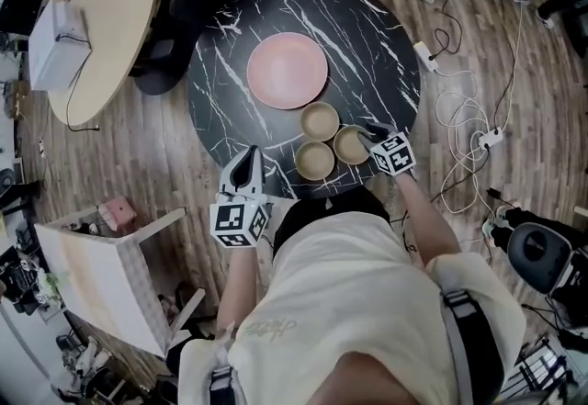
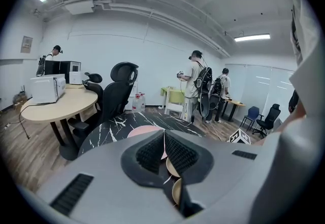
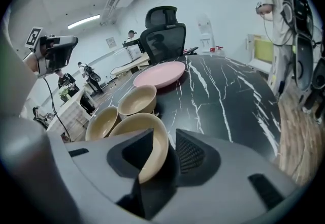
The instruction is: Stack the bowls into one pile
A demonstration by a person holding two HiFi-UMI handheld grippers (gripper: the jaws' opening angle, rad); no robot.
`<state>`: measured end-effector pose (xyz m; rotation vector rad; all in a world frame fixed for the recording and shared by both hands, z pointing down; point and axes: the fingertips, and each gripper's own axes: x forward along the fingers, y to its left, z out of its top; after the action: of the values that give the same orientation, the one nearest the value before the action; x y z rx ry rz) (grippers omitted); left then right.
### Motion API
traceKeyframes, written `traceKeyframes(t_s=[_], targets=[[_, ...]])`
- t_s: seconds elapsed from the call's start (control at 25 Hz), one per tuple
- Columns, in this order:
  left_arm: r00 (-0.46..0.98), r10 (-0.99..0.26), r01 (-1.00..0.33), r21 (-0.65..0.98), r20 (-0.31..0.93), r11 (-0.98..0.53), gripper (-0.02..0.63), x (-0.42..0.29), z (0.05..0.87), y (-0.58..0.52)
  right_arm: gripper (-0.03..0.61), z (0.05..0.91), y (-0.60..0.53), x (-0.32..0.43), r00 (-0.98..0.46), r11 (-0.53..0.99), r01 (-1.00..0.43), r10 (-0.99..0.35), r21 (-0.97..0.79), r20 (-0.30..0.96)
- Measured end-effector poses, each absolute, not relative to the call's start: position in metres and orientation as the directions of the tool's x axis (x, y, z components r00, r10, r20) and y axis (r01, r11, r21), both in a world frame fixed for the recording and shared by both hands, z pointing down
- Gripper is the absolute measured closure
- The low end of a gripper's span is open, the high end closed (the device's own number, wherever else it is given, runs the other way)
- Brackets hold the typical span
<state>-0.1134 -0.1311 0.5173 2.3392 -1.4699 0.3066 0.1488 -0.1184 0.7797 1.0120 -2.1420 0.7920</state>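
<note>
Right gripper [image 3: 164, 131] straddles a bowl [image 3: 140, 123] rim — two bowls [image 3: 138, 100] [image 3: 101, 122] beside.

text: none readable | shirt print [image 1: 267, 330]: script, illegible

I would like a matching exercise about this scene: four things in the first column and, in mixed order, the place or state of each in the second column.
Things
1. pink plate
2. right gripper
3. left gripper
4. tan bowl farthest from the person

Places or states
A. over the black marble table at its near edge, nothing between its fingers
B. just beside the plate, on the person's side of it
C. fingers open, one on each side of the right-hand bowl rim
D. near the table's middle

Pairs: 1-D, 2-C, 3-A, 4-B
</note>
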Motion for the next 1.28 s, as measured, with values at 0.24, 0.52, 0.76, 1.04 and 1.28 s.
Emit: traceKeyframes(t_s=[0.24,0.52,0.76,1.04,1.28], targets=[[0.427,-0.826,-0.904,0.197,0.367,-0.380,0.594,-0.115,0.519,-0.126,0.447,0.794,-0.110,0.149,-0.490,0.520,-0.817,-0.399,-0.248,0.775],[0.431,-0.827,-0.902,0.195,0.361,-0.384,0.594,-0.117,0.519,-0.126,0.543,0.793,-0.109,0.153,-0.474,0.498,-0.831,-0.405,-0.246,0.782],[0.446,-0.823,-0.895,0.199,0.352,-0.399,0.594,-0.114,0.521,-0.129,0.549,0.782,-0.113,0.154,-0.478,0.507,-0.828,-0.416,-0.239,0.774],[0.447,-0.832,-0.893,0.212,0.328,-0.397,0.594,-0.114,0.520,-0.132,0.541,0.745,-0.132,0.154,-0.489,0.540,-0.816,-0.459,-0.204,0.742],[0.420,-0.851,-0.904,0.225,0.314,-0.363,0.594,-0.126,0.521,-0.133,0.543,0.707,-0.161,0.136,-0.523,0.596,-0.784,-0.485,-0.173,0.701]])
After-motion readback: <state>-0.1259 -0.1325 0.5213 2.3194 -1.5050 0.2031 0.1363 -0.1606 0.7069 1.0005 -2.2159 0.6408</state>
